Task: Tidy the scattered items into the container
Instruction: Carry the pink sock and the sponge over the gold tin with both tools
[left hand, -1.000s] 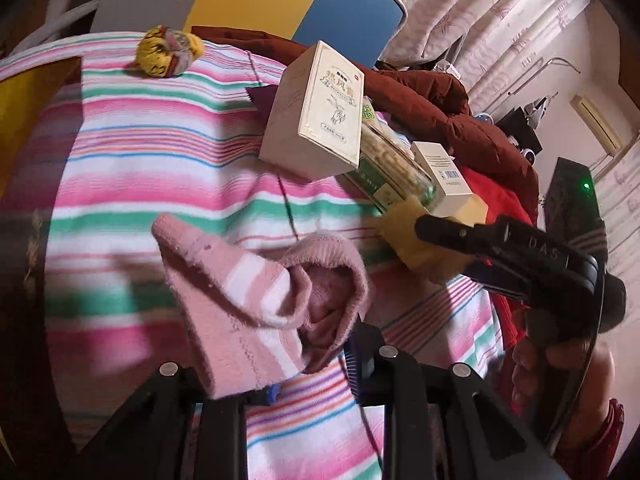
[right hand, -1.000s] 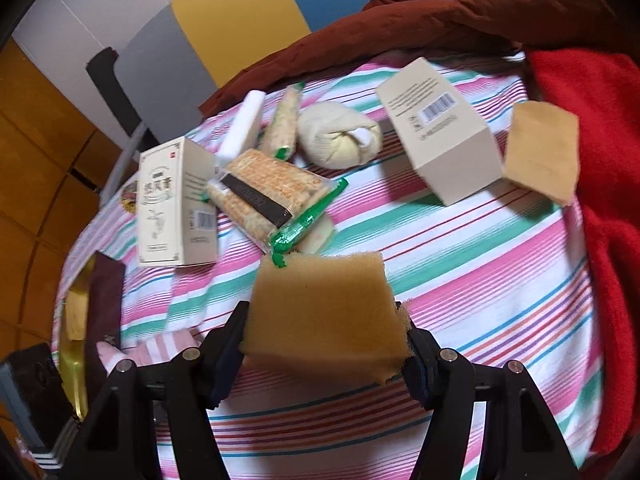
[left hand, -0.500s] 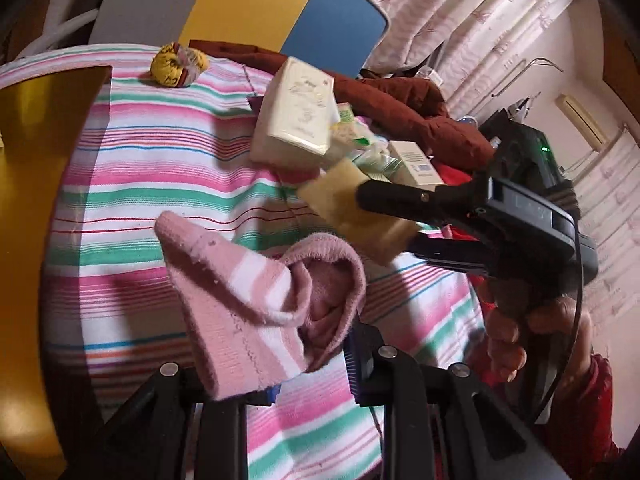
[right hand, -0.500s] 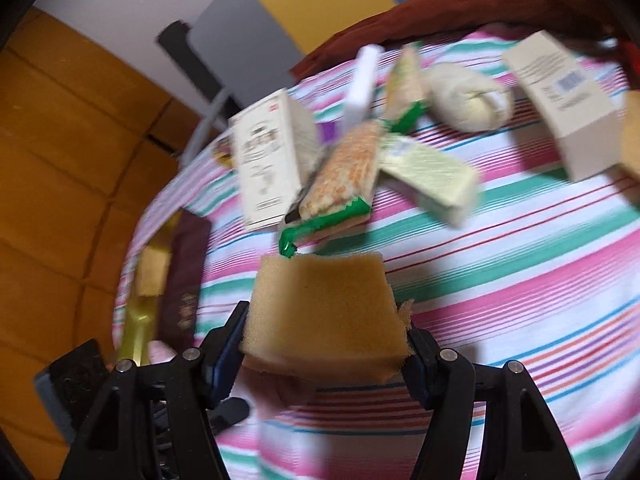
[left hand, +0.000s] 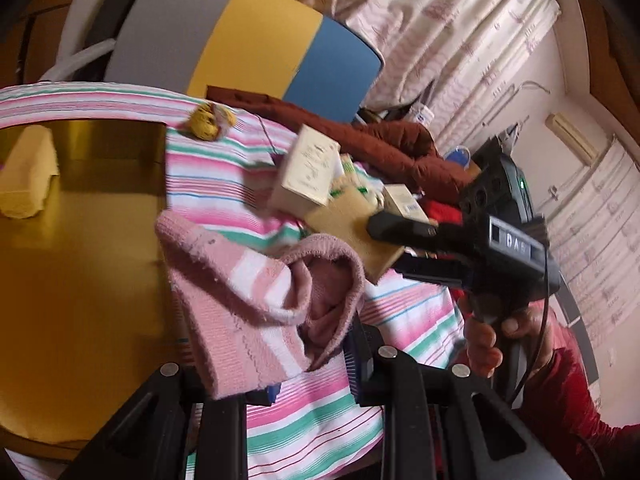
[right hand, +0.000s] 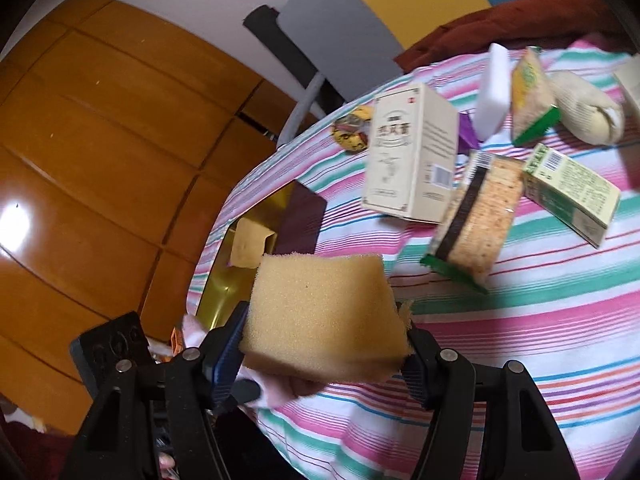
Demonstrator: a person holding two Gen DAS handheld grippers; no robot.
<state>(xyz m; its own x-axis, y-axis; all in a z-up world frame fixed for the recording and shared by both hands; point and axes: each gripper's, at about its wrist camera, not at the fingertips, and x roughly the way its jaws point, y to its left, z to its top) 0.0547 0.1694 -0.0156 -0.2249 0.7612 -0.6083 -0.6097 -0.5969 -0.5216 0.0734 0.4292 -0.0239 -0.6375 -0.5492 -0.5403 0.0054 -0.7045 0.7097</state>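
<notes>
My left gripper (left hand: 308,364) is shut on a pink striped sock (left hand: 256,280) and holds it at the right edge of the gold container (left hand: 80,256). A yellow sponge (left hand: 28,172) lies inside the container. My right gripper (right hand: 320,344) is shut on a yellow sponge (right hand: 320,312), held above the striped cloth near the container (right hand: 224,284). It also shows in the left wrist view (left hand: 400,240), with its sponge (left hand: 352,220) just right of the sock.
On the striped cloth (right hand: 540,320) lie a cream box (right hand: 412,156), a noodle pack (right hand: 476,220), a green box (right hand: 572,196), a white block (right hand: 492,92), a rolled sock (right hand: 588,108) and a yellow ball (left hand: 208,120). A brown jacket (left hand: 384,144) lies behind.
Both grippers have swung left toward the gold container, each carrying its item. The container now fills the left of the left wrist view.
</notes>
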